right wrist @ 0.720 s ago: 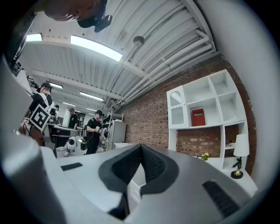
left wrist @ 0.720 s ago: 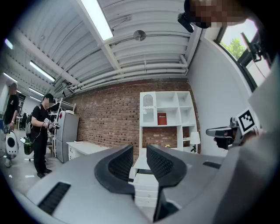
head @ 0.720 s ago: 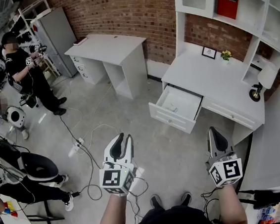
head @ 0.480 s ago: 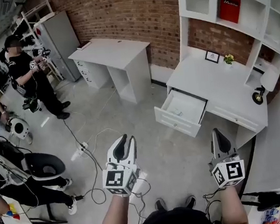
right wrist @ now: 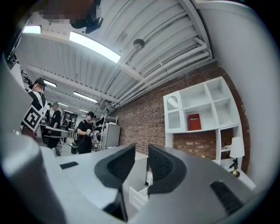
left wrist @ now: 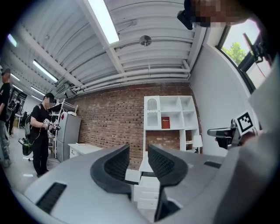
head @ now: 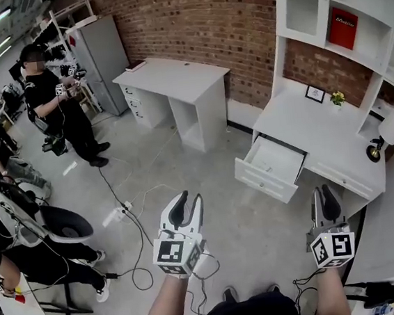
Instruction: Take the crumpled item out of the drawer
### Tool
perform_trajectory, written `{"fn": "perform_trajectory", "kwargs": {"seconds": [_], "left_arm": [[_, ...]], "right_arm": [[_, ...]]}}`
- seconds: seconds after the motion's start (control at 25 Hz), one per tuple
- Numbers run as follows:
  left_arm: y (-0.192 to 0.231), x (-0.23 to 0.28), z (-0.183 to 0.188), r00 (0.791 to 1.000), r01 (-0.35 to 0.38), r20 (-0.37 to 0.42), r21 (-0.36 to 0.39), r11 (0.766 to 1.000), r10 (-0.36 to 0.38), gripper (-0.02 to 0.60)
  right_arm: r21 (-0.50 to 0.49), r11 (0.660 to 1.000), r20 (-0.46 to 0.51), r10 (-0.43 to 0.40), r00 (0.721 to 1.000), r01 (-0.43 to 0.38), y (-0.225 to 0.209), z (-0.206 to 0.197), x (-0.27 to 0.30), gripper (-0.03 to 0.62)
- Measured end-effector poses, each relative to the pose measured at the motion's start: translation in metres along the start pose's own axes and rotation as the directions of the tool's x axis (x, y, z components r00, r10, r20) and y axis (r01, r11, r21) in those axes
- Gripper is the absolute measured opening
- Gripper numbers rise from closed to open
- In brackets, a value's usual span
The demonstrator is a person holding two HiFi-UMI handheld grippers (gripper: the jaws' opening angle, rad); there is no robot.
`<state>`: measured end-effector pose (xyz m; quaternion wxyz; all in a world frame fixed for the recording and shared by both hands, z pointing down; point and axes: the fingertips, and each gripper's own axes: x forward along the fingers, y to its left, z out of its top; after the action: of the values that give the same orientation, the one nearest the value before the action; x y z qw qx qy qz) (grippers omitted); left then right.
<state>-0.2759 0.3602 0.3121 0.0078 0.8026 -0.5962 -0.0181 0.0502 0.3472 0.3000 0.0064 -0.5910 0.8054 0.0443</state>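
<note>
The white desk (head: 320, 126) by the brick wall has one drawer (head: 272, 170) pulled open; I cannot make out the crumpled item inside from here. My left gripper (head: 190, 201) hangs level over the floor, well short of the drawer, its jaws close together with nothing between them. My right gripper (head: 324, 194) is near the desk's front corner, its jaws also together and empty. In the left gripper view the open drawer (left wrist: 133, 176) shows past the gripper (left wrist: 138, 159). The right gripper (right wrist: 141, 159) view shows the drawer (right wrist: 136, 196) below its jaws.
A second white desk (head: 174, 75) stands left of the drawer. A person (head: 58, 98) stands at the far left by a grey cabinet (head: 106, 54). Cables (head: 129, 209) trail over the floor, and a black chair (head: 57, 227) is at the left. A shelf unit (head: 343, 12) tops the desk.
The head view has swung, so the desk and drawer now sit further right. Both grippers have drifted slightly right in the picture and keep the same pose.
</note>
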Motion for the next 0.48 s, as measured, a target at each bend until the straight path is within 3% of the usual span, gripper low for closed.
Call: {"fn": "perform_trajectory", "kwargs": {"seconds": [0.2, 0.48], "left_arm": [[0.009, 0.000, -0.011, 0.999, 0.027, -0.026, -0.028, 0.999, -0.028, 0.178], [0.007, 0.034, -0.027, 0.998, 0.018, -0.061, -0.042, 0.999, -0.020, 0.196]], "right_arm": [[-0.005, 1.000, -0.024, 0.005, 1.000, -0.005, 0.012, -0.006, 0.003, 0.091], [0.021, 1.000, -0.037, 0.024, 0.999, -0.023, -0.011, -0.024, 0.035, 0.095]]}}
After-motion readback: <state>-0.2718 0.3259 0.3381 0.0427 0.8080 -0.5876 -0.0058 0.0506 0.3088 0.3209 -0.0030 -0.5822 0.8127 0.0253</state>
